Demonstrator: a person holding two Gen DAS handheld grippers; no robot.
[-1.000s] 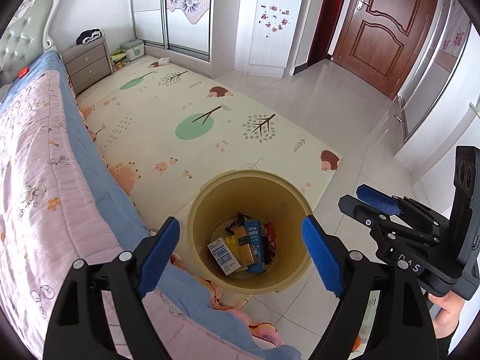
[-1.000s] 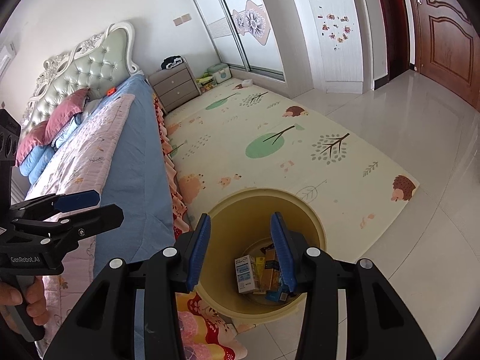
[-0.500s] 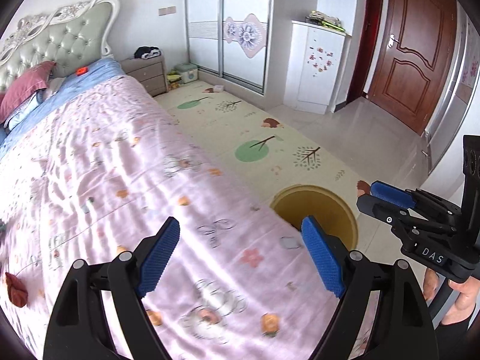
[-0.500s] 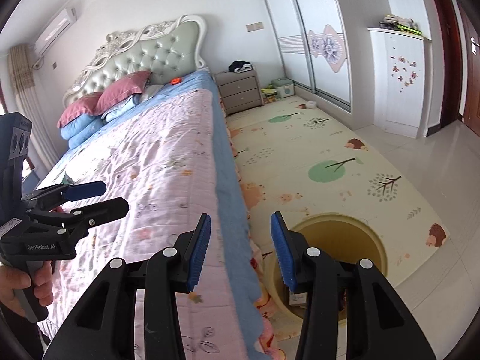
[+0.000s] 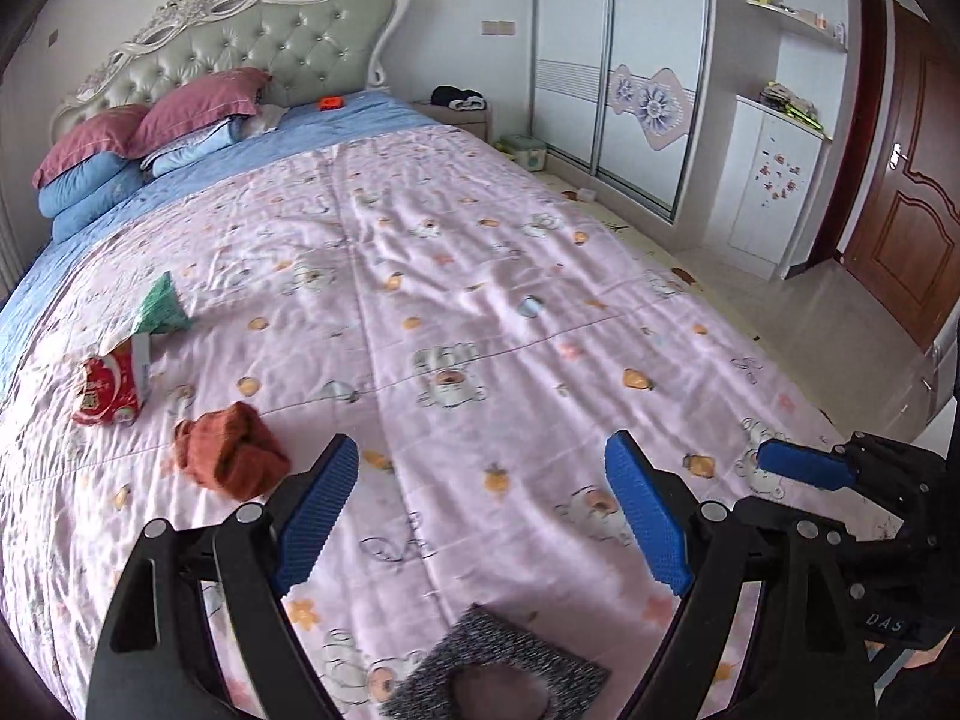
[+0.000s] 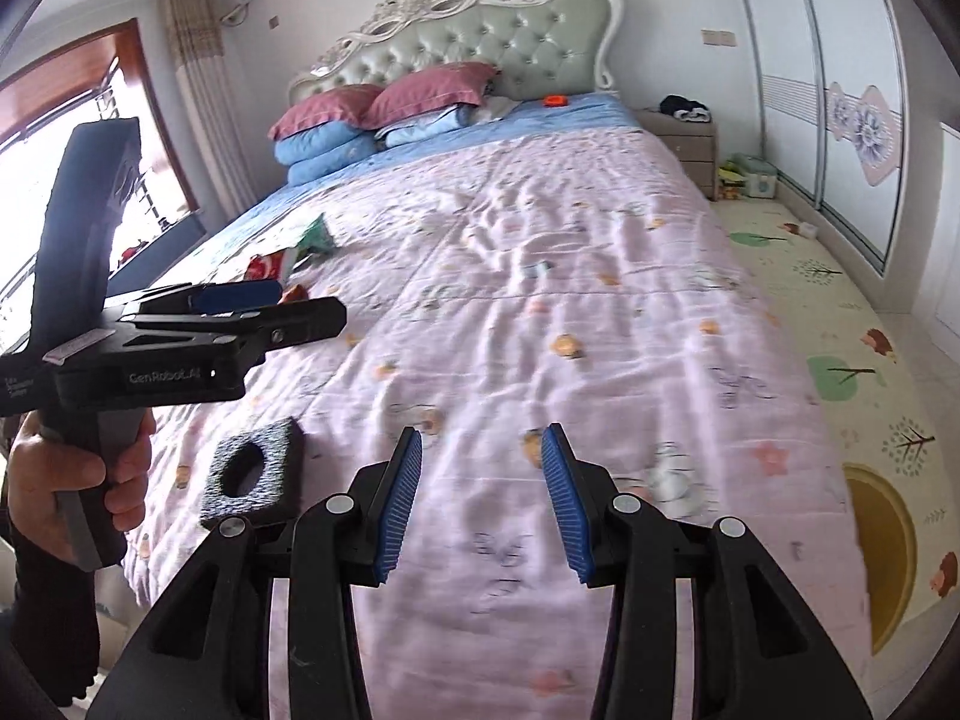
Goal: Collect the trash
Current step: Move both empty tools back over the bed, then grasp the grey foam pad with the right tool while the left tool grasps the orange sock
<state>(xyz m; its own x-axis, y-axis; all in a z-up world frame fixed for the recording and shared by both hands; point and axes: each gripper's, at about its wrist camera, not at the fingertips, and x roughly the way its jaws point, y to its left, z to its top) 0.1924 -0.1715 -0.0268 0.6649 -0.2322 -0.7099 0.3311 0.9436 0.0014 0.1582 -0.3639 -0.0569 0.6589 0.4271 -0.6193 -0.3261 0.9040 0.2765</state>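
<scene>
Trash lies on the pink quilt [image 5: 480, 300]: a green wrapper [image 5: 159, 306], a red packet [image 5: 108, 384], a crumpled rust-brown wad [image 5: 231, 459] and a grey foam square with a hole [image 5: 492, 678]. My left gripper [image 5: 483, 510] hovers open and empty over the quilt, with the foam square just under its base and the wad to its left. My right gripper [image 6: 483, 504] is also open with nothing between its pads. It sits to the right of the foam square [image 6: 252, 474]. The yellow bin [image 6: 882, 552] stands on the floor at the bed's right side.
Pillows [image 5: 180, 114] and a tufted headboard [image 5: 270, 30] lie at the far end. A nightstand [image 6: 690, 138], sliding wardrobe [image 5: 630, 90], white cabinet [image 5: 768, 180] and brown door [image 5: 900, 210] line the right. A play mat [image 6: 840, 330] covers the floor. A hand [image 6: 78, 480] holds the left gripper [image 6: 300, 303].
Both views swung up and left, from looking down into the yellow bin on the floor to looking across the bed. The trash on the quilt came into sight. Both jaws kept their widths.
</scene>
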